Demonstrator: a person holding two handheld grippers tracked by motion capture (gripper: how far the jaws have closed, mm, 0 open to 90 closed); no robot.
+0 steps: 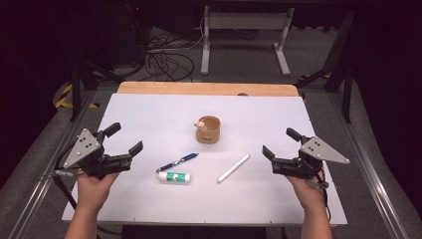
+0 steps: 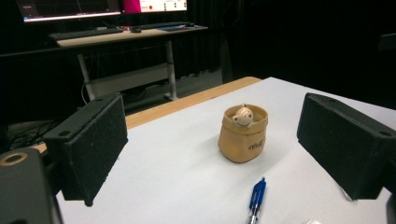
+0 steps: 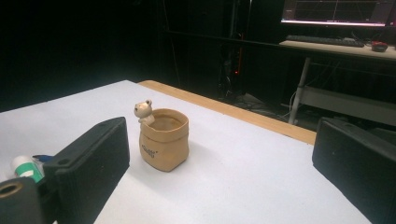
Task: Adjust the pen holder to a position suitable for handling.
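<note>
Hovering level above the table, left gripper (image 1: 125, 139) and right gripper (image 1: 276, 143) gape empty (both aimed inward at the pot (image 1: 208, 129)).

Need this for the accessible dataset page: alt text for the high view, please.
Two hand-held grippers, left gripper and right gripper, hover open and empty at either side of a white table. Between them stands a tan bear-figure cup; nearer the person lie a blue pen, a glue stick and a white pen.

Small dark lettering on the tan pot (image 2: 243, 139), too blurred to read
</note>
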